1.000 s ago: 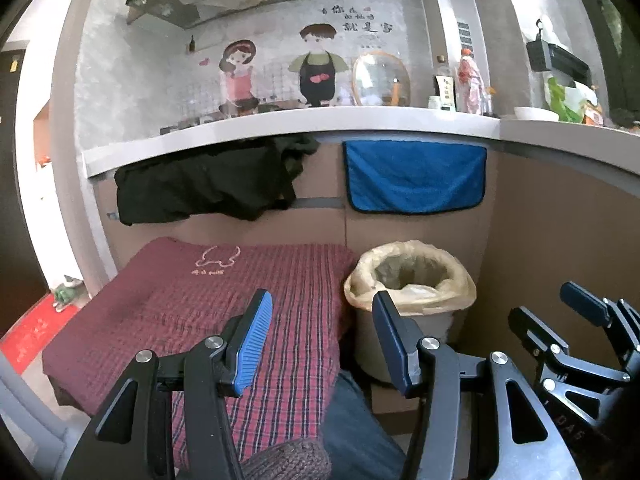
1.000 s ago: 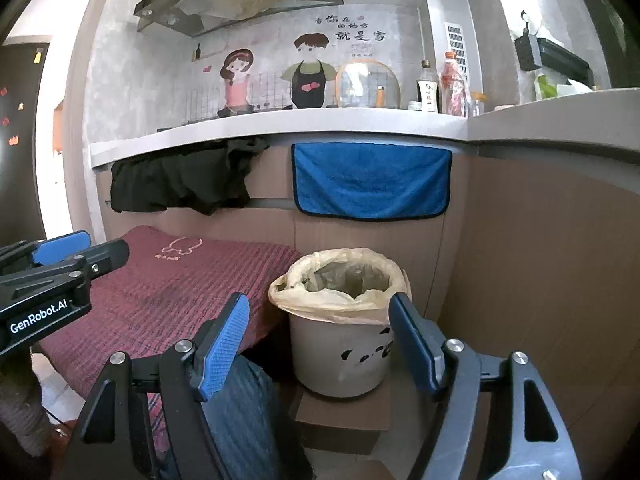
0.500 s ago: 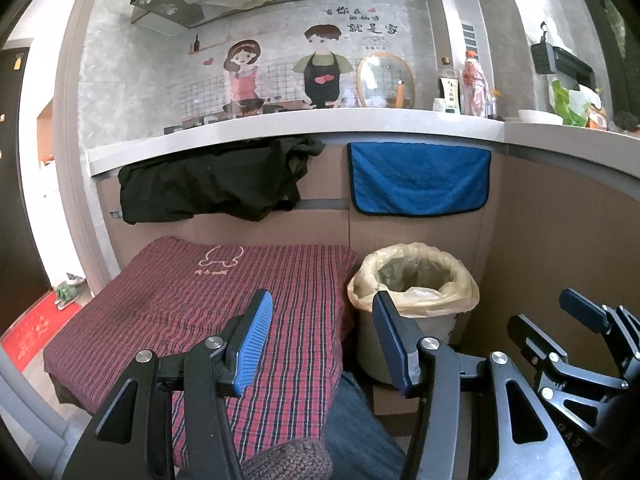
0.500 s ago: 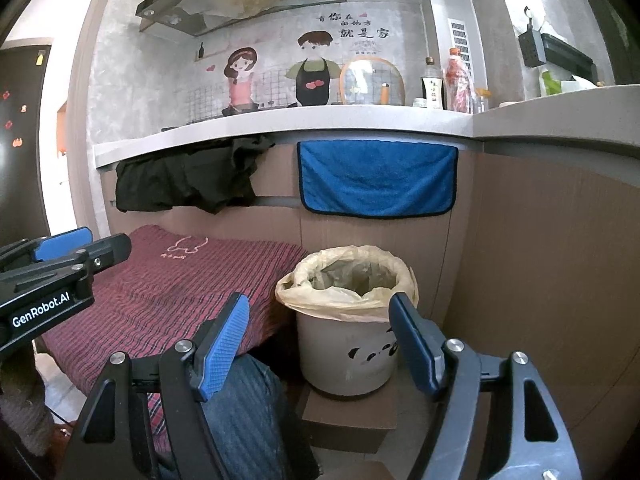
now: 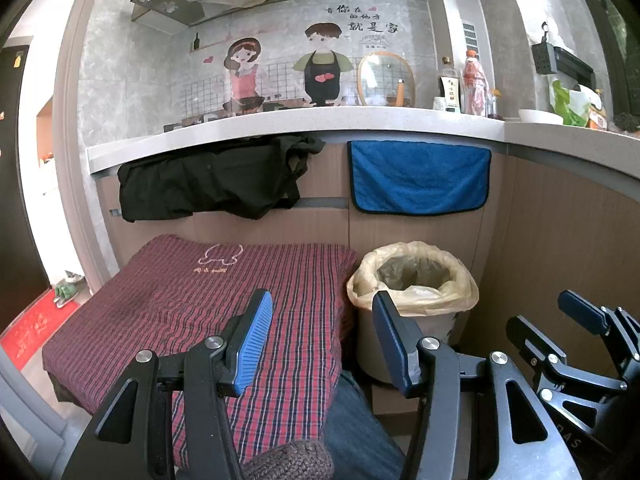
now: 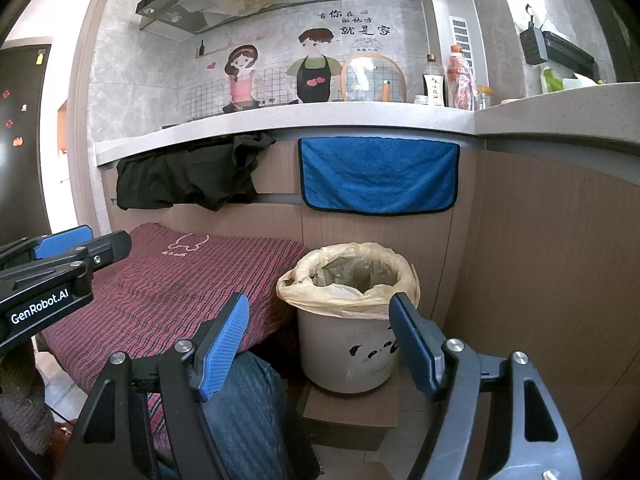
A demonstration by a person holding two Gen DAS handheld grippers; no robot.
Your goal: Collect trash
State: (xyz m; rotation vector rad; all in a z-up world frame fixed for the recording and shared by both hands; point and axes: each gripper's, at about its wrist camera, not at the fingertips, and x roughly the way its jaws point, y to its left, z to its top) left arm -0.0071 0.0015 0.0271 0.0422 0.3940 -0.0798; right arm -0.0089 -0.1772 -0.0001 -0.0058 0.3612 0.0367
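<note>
Closest in, the left gripper [image 5: 322, 316] has its 2 fingers [image 5: 252, 336] wide apart with nothing between them. The pads are blue and ribbed, the arms black and hard. The right gripper [image 6: 320, 326] is the same, fingers [image 6: 222, 344] spread wide and empty. Under both is a leg in blue jeans [image 6: 240, 408] and a bit of brown knit sleeve [image 5: 288, 462].

Just past the fingers is the bin [image 6: 348, 356]. It is a round white pail with a panda face on its side, and it stands upright on a low brown box [image 6: 348, 414]. Its mouth faces up. A thin, crinkly yellow bag [image 6: 296, 292] lines it and folds over the rim. Some crumpled clear plastic lies inside, low down.

Left of the bin, touching it or nearly so, is a flat bed [image 5: 192, 304] with a soft red checked cover.

Behind them is a wood wall. A fuzzy blue towel [image 5: 420, 178] and a limp black cloth [image 5: 208, 178] hang there, under a speckled white bench [image 5: 280, 118]. Bottles [image 6: 456, 78] stand on it.
</note>
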